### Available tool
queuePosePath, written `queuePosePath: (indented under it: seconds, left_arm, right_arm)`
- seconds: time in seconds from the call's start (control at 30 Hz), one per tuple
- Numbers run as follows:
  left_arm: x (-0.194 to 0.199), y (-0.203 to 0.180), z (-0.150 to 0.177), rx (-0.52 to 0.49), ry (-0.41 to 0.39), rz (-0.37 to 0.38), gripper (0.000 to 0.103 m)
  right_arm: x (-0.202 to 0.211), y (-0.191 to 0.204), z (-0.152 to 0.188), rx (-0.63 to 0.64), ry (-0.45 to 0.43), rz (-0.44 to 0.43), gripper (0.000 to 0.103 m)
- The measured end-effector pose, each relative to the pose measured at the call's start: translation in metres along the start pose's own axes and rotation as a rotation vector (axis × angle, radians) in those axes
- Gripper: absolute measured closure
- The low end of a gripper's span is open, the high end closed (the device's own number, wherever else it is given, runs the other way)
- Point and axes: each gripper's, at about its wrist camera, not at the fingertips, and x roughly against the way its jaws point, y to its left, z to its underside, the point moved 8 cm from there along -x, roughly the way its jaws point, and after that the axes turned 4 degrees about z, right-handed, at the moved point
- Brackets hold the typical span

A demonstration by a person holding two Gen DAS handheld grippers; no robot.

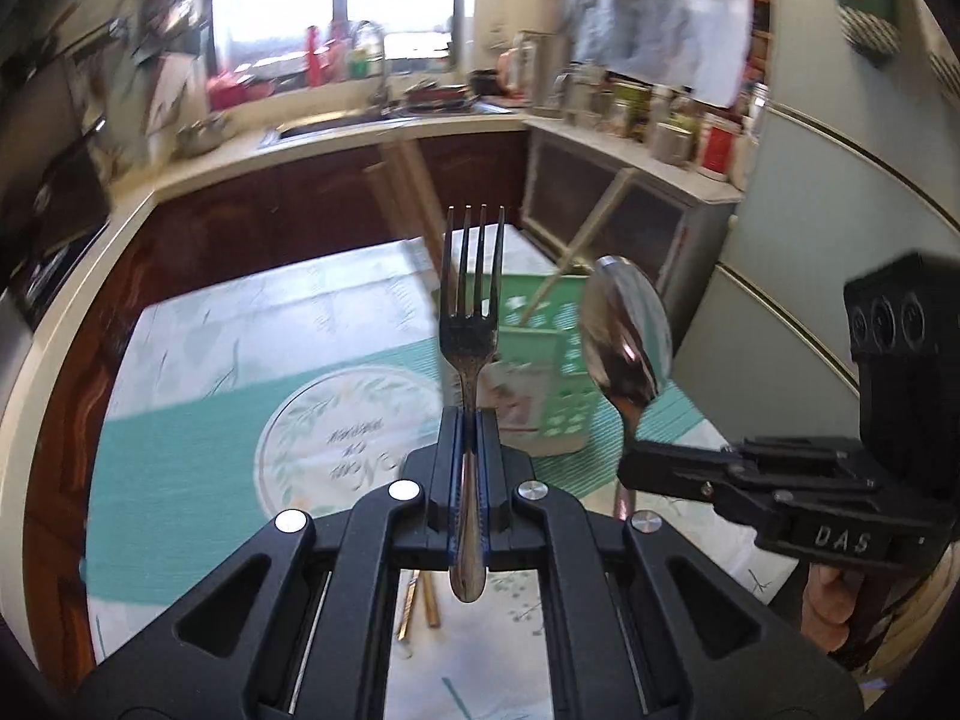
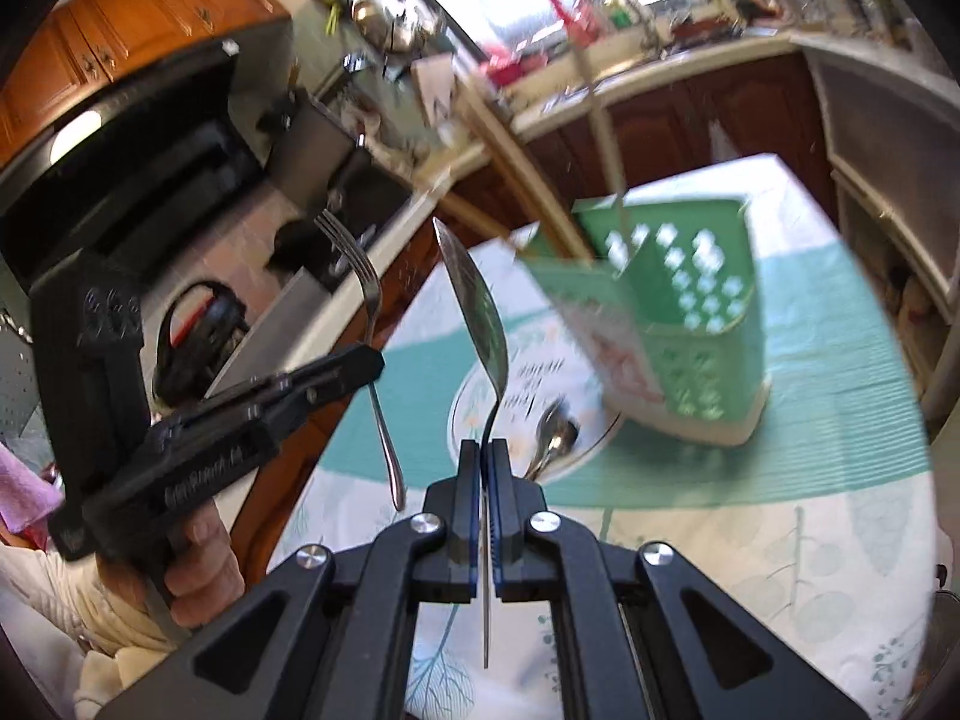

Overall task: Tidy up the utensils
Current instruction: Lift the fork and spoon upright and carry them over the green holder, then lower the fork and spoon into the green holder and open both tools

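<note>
R wrist view only: 2nd spoon (image 2: pixel 555 441) on plate (image 2: pixel 474 396); L gripper (image 1: pixel 470 420) fingers clamp steel fork (image 1: pixel 471 324), R gripper (image 2: pixel 486 450) fingers clamp shiny spoon (image 2: pixel 477 306).

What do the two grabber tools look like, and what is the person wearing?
Both are black plastic. The left gripper and right gripper have blue finger pads, silver screws, and a handle block with three round holes. The sleeve is cream and knitted.

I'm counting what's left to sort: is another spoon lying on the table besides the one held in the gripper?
Yes, in the right wrist view a second spoon lies on the tablecloth beyond the right gripper, which is shut on its own spoon.
</note>
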Motion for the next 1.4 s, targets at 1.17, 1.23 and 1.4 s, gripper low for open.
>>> queuePosePath:
  seconds: [1.17,1.23,1.4]
  left_arm:
    - [-0.116,0.002,-0.145,0.118,-0.08,0.102,0.101]
    - [-0.116,0.006,-0.144,0.152,-0.086,0.142,0.101]
    - [-0.118,0.009,-0.14,0.181,-0.096,0.196,0.101]
  right_arm:
    - [0.052,-0.044,-0.144,0.133,-0.46,0.243,0.101]
    - [0.038,-0.039,-0.144,0.194,-0.456,0.258,0.101]
    - [0.017,-0.041,-0.14,0.249,-0.42,0.271,0.101]
